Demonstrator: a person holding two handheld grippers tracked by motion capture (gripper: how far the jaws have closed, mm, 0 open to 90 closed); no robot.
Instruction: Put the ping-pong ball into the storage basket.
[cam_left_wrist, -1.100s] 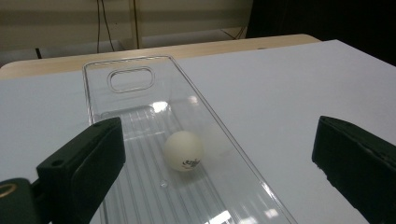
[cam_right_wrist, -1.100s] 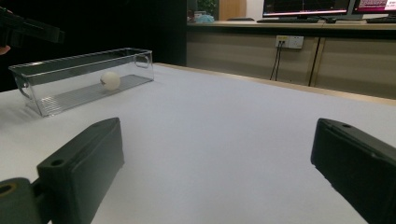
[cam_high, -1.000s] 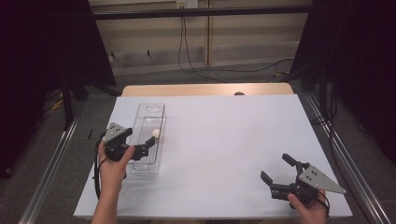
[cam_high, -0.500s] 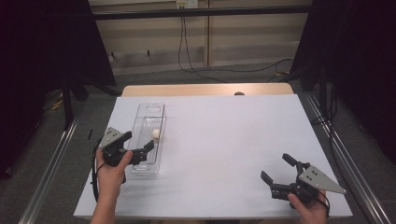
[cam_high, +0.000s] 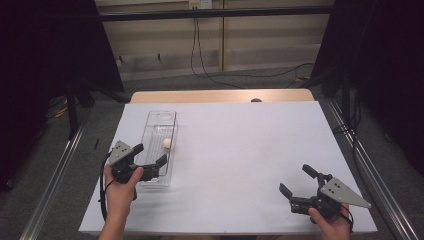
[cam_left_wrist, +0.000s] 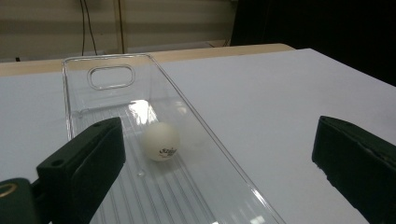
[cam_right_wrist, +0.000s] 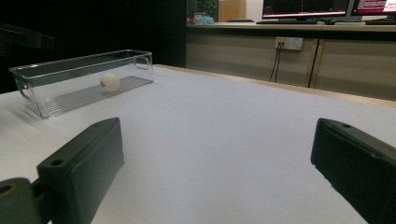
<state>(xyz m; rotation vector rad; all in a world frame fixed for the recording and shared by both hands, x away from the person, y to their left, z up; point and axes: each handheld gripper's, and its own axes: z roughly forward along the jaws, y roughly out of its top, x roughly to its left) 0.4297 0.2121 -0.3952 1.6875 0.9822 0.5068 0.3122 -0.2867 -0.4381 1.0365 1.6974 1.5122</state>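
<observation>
Since the earlier frames, the left gripper (cam_high: 150, 159) has drawn back toward the near end of the clear tray (cam_high: 170, 116), leaving the white ball (cam_high: 166, 143) lying free on the tray floor about midway along its length. Its jaws stand wide apart, holding nothing, one over the tray and one outside its wall. Well apart, near the front right corner of the white table (cam_high: 250, 145), the right gripper (cam_high: 298, 181) rests with jaws equally wide.
</observation>
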